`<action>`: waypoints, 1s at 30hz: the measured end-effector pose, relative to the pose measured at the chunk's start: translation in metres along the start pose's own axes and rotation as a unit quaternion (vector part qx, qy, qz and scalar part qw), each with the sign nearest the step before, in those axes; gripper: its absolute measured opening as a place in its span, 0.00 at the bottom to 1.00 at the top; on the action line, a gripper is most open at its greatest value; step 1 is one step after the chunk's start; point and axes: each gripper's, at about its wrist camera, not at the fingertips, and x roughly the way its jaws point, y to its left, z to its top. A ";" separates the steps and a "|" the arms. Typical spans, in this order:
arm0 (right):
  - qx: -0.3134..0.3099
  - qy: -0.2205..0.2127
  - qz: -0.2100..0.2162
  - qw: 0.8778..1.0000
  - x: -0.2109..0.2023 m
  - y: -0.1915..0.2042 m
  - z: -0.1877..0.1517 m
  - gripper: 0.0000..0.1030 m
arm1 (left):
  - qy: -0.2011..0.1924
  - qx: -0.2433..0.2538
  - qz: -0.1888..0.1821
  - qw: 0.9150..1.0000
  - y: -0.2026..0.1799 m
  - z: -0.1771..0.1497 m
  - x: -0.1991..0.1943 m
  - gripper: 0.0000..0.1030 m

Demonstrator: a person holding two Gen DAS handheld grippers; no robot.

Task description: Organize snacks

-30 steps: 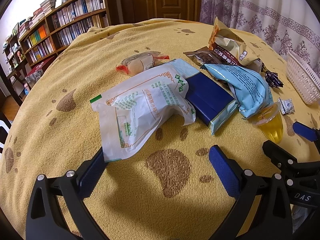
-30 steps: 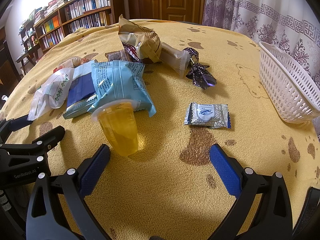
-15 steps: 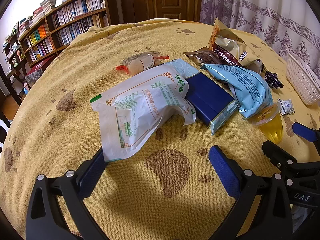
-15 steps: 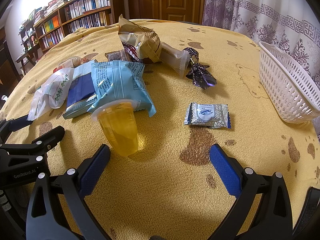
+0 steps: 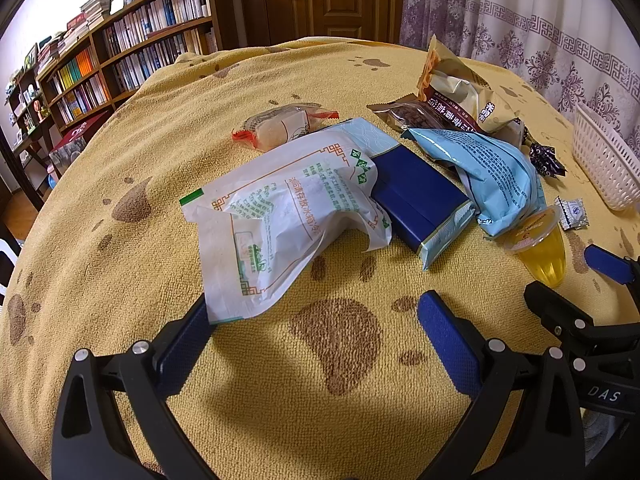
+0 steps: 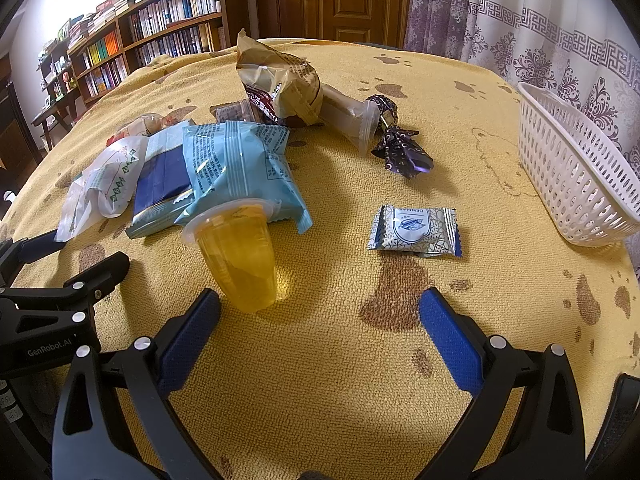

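A pile of snacks lies on the yellow cloth. A white packet with green print (image 5: 280,216) lies just ahead of my open, empty left gripper (image 5: 316,316). Beside it are a dark blue pack (image 5: 416,200), a light blue bag (image 5: 492,168) and a yellow jelly cup (image 5: 540,252). My right gripper (image 6: 320,312) is open and empty, with the jelly cup (image 6: 236,252) on its side close to its left finger. A small blue-and-white candy (image 6: 414,232) lies ahead of it. The white basket (image 6: 576,176) stands at the far right.
A brown bag (image 6: 280,80), a clear tube snack (image 6: 352,120) and a dark purple wrapped sweet (image 6: 400,148) lie farther back. A red-ended packet (image 5: 284,126) lies behind the white one. Bookshelves (image 5: 120,60), a door and curtains stand beyond the table.
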 end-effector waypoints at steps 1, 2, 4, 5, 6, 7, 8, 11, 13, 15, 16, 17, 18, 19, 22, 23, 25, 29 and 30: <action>0.000 0.000 0.000 1.000 0.000 0.000 0.000 0.98 | 0.000 0.000 0.000 1.000 0.000 0.000 0.000 0.95; 0.000 0.000 0.000 1.000 0.000 0.000 0.000 0.98 | 0.000 0.000 0.000 1.000 0.000 0.000 0.000 0.95; 0.000 0.000 0.000 1.000 0.000 0.000 0.000 0.98 | 0.000 0.000 0.000 1.000 0.000 0.000 0.000 0.95; 0.000 0.000 0.000 1.000 0.000 0.000 0.000 0.98 | 0.000 0.000 0.000 1.000 0.000 0.000 0.000 0.95; 0.000 0.000 0.000 1.000 0.000 0.000 0.000 0.98 | 0.000 0.000 0.000 1.000 0.000 0.000 0.000 0.95; 0.000 0.000 0.000 1.000 0.000 0.000 0.000 0.98 | 0.000 0.000 0.000 1.000 0.000 0.000 0.000 0.95; 0.000 0.000 0.000 1.000 0.000 0.000 0.000 0.98 | 0.000 0.000 0.000 1.000 0.000 0.000 0.000 0.95; 0.000 0.000 0.000 1.000 0.000 0.000 0.000 0.98 | 0.000 0.000 0.000 1.000 0.000 0.000 0.000 0.95; 0.000 0.000 0.000 1.000 0.000 0.000 0.000 0.98 | 0.000 -0.001 0.000 1.000 0.000 0.000 0.000 0.95; 0.000 0.000 0.000 1.000 0.000 0.000 0.000 0.98 | 0.000 0.000 0.000 1.000 0.000 0.000 0.000 0.95; 0.000 0.000 0.000 1.000 0.000 0.000 0.000 0.98 | 0.000 0.000 0.000 1.000 0.000 0.000 0.000 0.95; 0.000 0.000 0.000 1.000 0.000 0.000 0.000 0.98 | 0.000 0.000 0.000 1.000 0.000 0.000 0.000 0.95; 0.000 0.001 0.000 1.000 0.000 0.000 0.000 0.98 | 0.000 0.000 0.000 1.000 0.000 0.000 0.000 0.95; 0.000 0.001 0.000 1.000 0.000 0.000 0.000 0.98 | 0.000 0.000 0.000 1.000 0.000 0.000 0.000 0.95; 0.002 0.002 0.002 1.000 -0.001 0.001 0.000 0.98 | 0.000 -0.001 -0.001 1.000 -0.001 0.000 0.000 0.95; 0.001 0.001 0.001 1.000 -0.001 0.002 0.000 0.98 | 0.000 -0.002 -0.002 1.000 0.000 0.000 0.000 0.95; 0.001 0.001 0.003 1.000 -0.003 0.001 0.001 0.98 | 0.000 -0.006 -0.008 1.000 0.001 -0.001 -0.001 0.95; -0.001 0.002 0.004 1.000 0.000 -0.001 0.002 0.98 | -0.003 -0.011 -0.016 1.000 0.004 -0.002 -0.002 0.95; -0.001 0.002 0.004 1.000 -0.001 0.000 0.002 0.98 | -0.005 -0.015 -0.020 1.000 0.006 -0.002 -0.003 0.95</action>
